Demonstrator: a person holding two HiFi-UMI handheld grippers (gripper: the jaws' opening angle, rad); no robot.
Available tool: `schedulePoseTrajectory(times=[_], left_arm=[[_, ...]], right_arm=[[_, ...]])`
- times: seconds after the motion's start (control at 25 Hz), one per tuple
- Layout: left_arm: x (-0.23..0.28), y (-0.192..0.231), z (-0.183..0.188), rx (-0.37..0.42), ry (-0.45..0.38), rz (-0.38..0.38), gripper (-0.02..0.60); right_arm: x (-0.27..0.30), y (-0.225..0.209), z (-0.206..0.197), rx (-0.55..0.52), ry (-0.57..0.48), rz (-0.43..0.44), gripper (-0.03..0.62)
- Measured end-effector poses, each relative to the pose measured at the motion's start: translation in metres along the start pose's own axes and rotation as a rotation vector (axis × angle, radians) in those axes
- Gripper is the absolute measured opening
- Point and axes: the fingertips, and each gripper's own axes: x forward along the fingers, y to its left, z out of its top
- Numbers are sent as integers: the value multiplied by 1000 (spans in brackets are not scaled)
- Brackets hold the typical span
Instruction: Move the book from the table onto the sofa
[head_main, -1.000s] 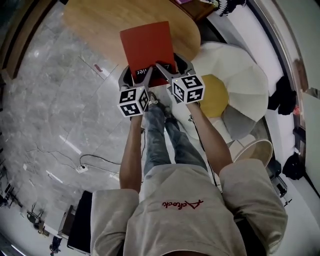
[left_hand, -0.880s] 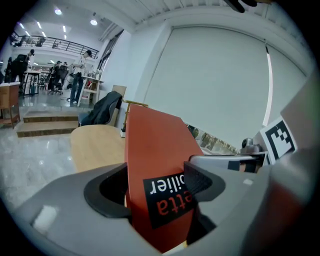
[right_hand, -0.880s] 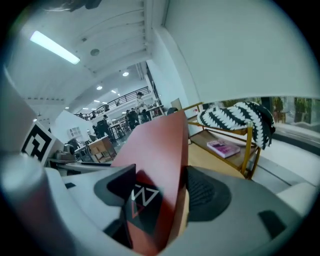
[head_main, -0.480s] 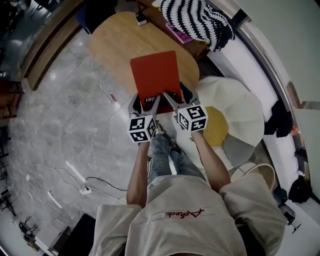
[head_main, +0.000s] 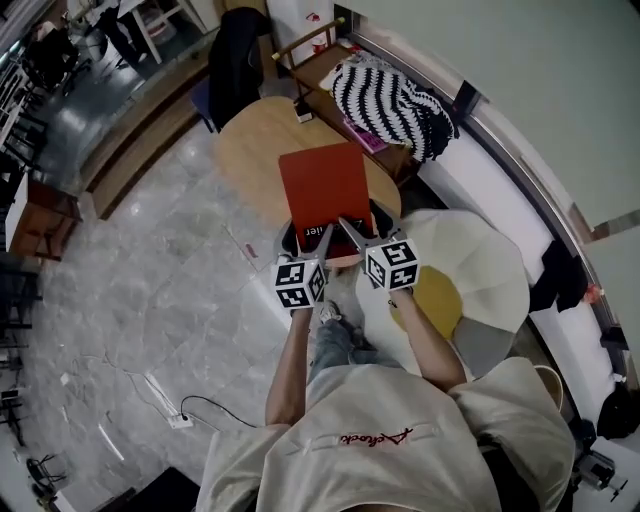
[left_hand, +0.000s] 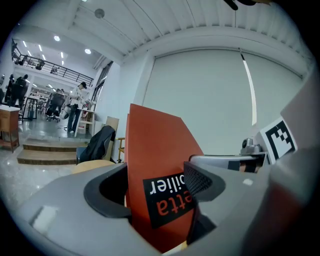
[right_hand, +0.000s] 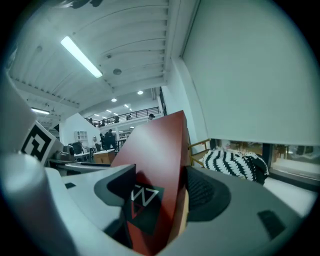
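Marble floor and far more of the room are now taken in, the head view having swung up over the last second, while the book (head_main: 325, 185) has been kept in the same two-handed hold. Its near edge is clamped by the left gripper (head_main: 318, 238) and the right gripper (head_main: 352, 230), each pair of jaws pressed narrow onto the covers. It is seen raised before the table (head_main: 250, 150); the sofa (head_main: 480, 250) lies to the right, so the carry across is judged still to come.

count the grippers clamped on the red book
2. The left gripper clamps the near edge of the book; the right gripper clamps the same edge beside it.
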Motion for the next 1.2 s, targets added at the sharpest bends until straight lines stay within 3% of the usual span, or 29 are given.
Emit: schedulePoseTrajectory(times=[0.68, 0.96, 1.2], left_arm=[[-35, -48, 120, 111, -197, 3, 339], [-43, -50, 134, 133, -212, -12, 339], [-25, -73, 131, 134, -199, -70, 339]], right_arm=[[-47, 15, 126, -106, -203, 32, 298], [-53, 22, 139, -114, -232, 19, 297], [-68, -3, 138, -107, -235, -38, 297]])
